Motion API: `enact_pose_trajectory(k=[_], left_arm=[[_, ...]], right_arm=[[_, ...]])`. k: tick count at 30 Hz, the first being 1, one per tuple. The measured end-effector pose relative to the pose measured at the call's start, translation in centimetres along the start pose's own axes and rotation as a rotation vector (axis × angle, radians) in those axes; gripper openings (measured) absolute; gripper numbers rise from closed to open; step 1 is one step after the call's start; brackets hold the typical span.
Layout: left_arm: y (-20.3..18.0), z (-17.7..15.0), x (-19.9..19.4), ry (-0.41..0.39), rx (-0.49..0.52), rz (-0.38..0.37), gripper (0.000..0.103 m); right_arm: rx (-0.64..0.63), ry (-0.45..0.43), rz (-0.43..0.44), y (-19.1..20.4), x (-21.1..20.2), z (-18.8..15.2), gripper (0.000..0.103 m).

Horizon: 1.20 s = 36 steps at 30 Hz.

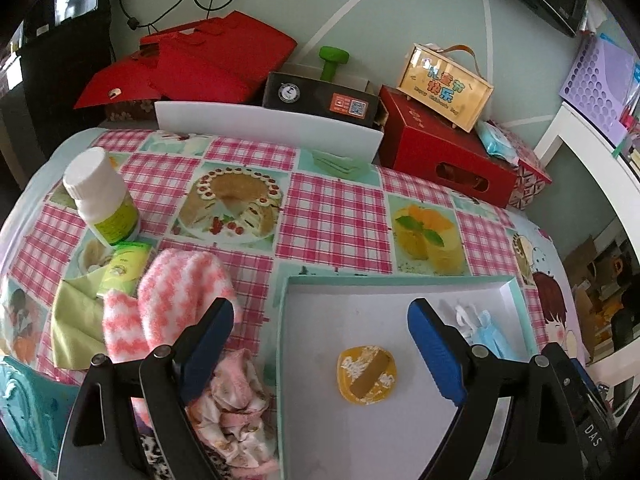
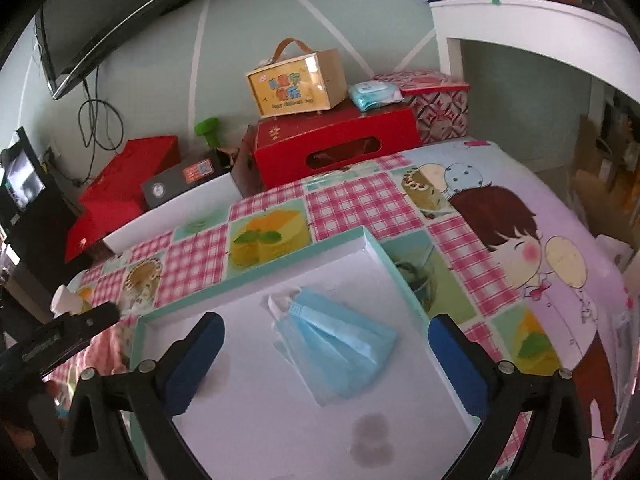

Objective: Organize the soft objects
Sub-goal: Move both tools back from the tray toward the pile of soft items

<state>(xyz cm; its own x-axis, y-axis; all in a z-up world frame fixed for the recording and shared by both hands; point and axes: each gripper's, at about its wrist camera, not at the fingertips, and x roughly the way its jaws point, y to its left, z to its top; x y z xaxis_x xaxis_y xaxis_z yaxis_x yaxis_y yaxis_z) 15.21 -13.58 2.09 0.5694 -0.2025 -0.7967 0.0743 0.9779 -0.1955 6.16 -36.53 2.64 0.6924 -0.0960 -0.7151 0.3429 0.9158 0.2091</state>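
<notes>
A shallow white box with a teal rim point(image 1: 392, 278) point(image 2: 256, 276) lies on the patterned tablecloth. A blue face mask point(image 2: 340, 340) point(image 1: 486, 328) rests in it, loose between the wide-open jaws of my right gripper point(image 2: 326, 322), whose pads do not touch it. A yellow sealed jelly cup point(image 1: 367, 374) also sits in the box. My left gripper point(image 1: 320, 312) is open and empty, straddling the box's left wall. Left of the box lie a pink-and-white fuzzy sock point(image 1: 176, 292), a crumpled floral cloth point(image 1: 236, 400) partly hidden under the left finger, and a green cloth point(image 1: 74, 328).
A white pill bottle point(image 1: 102, 196) and a green packet point(image 1: 124, 266) stand near the sock. At the back are a white tray point(image 1: 264, 124), red boxes point(image 1: 444, 156), a black box point(image 1: 320, 100) and a yellow gift case point(image 1: 444, 88). The table edge drops off at right.
</notes>
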Motion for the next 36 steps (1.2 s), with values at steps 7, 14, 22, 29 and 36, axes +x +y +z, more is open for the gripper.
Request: enact_pose_trajectory(k=[7, 14, 22, 29, 36], left_arm=[[2.2, 0.9, -1.5, -0.022, 0.005, 0.079, 0.089], [6.1, 1.9, -3.5, -0.063, 0.015, 0.209, 0.089], [11.3, 2.4, -5.4, -0.077, -0.068, 0.282, 0.089], [15.5, 2.2, -6.9, -0.085, -0.156, 0.294, 0.089], [18.3, 1.8, -6.8, -0.054, -0.221, 0.293, 0.089]], right_arm=[[-0.007, -0.023, 0.061, 2.3, -0.7, 0.3, 0.103], [-0.018, 0.0, 0.095, 4.4, -0.3, 0.0, 0.103], [-0.082, 0.017, 0.121, 7.5, -0.1, -0.6, 0.103], [-0.178, 0.033, 0.164, 11.5, 0.2, -1.8, 0.103], [-0.301, 0.06, 0.216, 16.2, 0.8, -3.6, 0.103]])
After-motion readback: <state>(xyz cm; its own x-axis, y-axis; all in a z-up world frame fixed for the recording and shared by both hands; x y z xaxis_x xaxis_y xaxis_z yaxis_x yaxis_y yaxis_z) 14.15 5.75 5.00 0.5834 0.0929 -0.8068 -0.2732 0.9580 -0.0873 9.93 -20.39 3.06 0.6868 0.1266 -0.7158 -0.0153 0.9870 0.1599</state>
